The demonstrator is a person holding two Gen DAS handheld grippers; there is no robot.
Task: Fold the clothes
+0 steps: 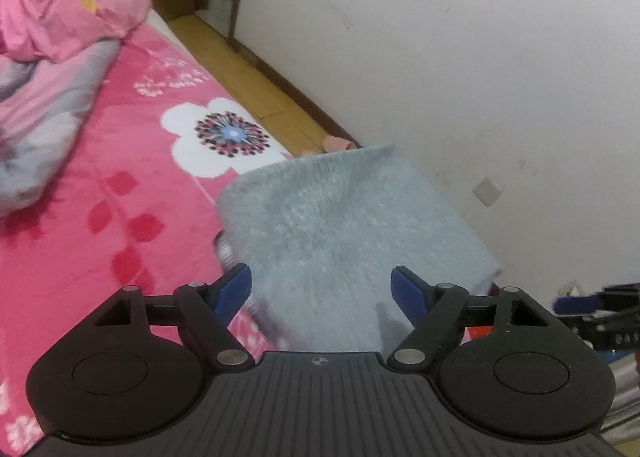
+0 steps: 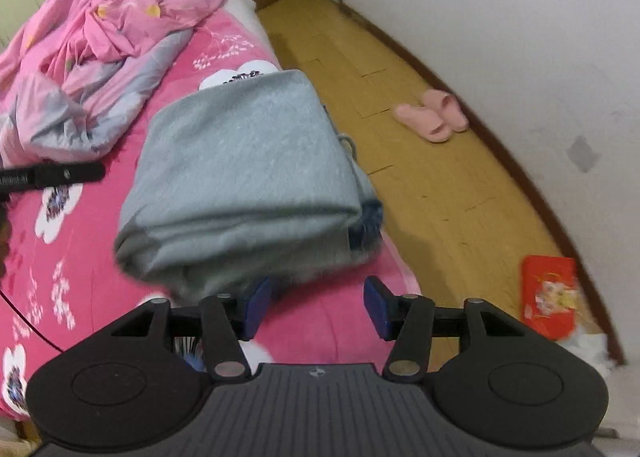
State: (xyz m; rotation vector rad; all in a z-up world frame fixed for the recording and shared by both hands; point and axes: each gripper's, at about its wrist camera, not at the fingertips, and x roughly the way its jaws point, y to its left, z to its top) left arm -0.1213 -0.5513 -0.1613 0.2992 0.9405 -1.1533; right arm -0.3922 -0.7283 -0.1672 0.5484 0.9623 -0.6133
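A folded grey garment (image 2: 244, 177) lies on the pink flowered bed cover (image 2: 320, 329), near the bed's right edge. It also shows in the left wrist view (image 1: 340, 225), close in front of my left gripper (image 1: 322, 293), which is open and empty with its blue pads on either side of the garment's near part. My right gripper (image 2: 316, 305) is open and empty just short of the garment's near folded edge. The left gripper's body shows in the right wrist view (image 2: 52, 175) at the far left.
A crumpled pink and grey quilt (image 2: 88, 69) lies at the bed's far left. Beside the bed runs a wooden floor (image 2: 400, 161) with pink slippers (image 2: 434, 115) and a red bag (image 2: 550, 295) along the white wall (image 1: 480, 57).
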